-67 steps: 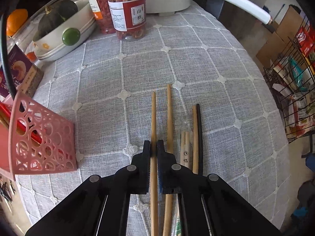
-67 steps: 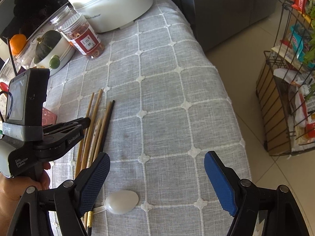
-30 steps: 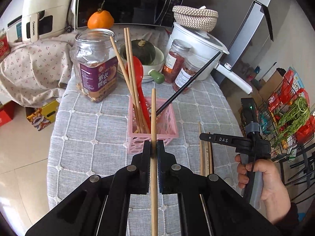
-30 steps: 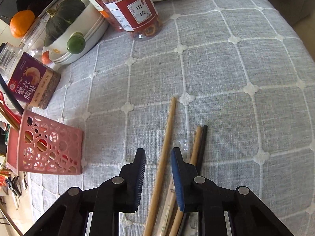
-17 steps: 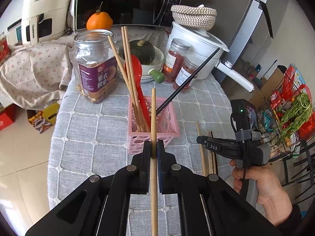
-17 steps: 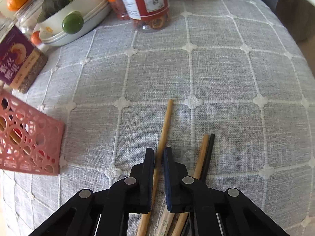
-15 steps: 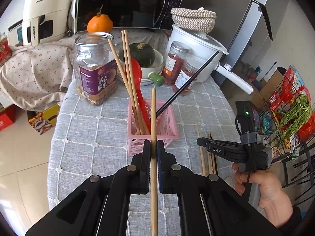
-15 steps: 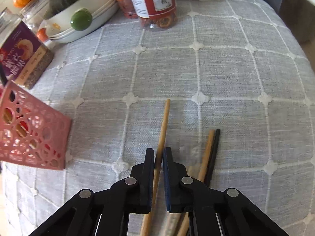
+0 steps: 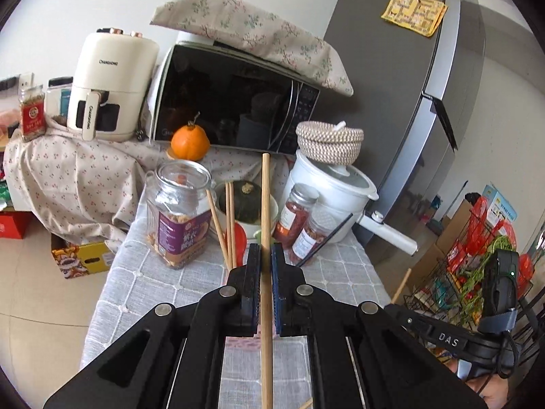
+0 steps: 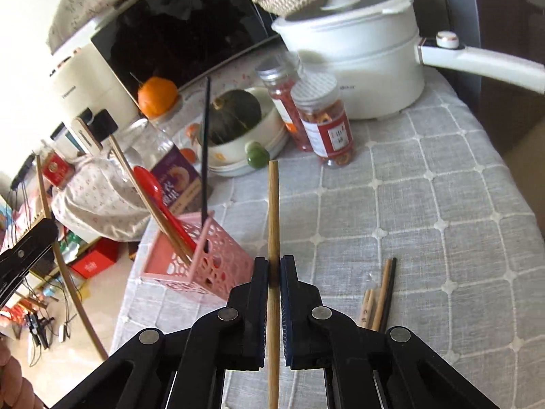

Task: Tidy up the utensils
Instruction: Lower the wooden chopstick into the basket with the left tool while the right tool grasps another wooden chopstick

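My left gripper (image 9: 266,255) is shut on a wooden chopstick (image 9: 265,204) and holds it upright in the air, high over the table. My right gripper (image 10: 273,263) is shut on another wooden chopstick (image 10: 273,211), lifted off the cloth. The pink utensil basket (image 10: 211,266) stands at the table's left edge and holds wooden chopsticks (image 10: 150,201), a red spoon (image 10: 153,187) and a black chopstick (image 10: 205,150). Several chopsticks (image 10: 383,296) still lie on the grey cloth to the right of my right gripper. The basket is hidden behind my left gripper in the left wrist view.
A glass jar (image 9: 178,218), a bowl with a green squash (image 10: 238,119), two red-filled jars (image 10: 327,126) and a white pot with a long handle (image 10: 361,51) stand at the back of the table. A microwave (image 9: 235,102) sits behind. A wire rack (image 9: 477,259) stands right of the table.
My right gripper has closed on a wooden chopstick and lifted it off the cloth. My left gripper has risen and tilted up with its chopstick, so the basket has dropped below its jaws.
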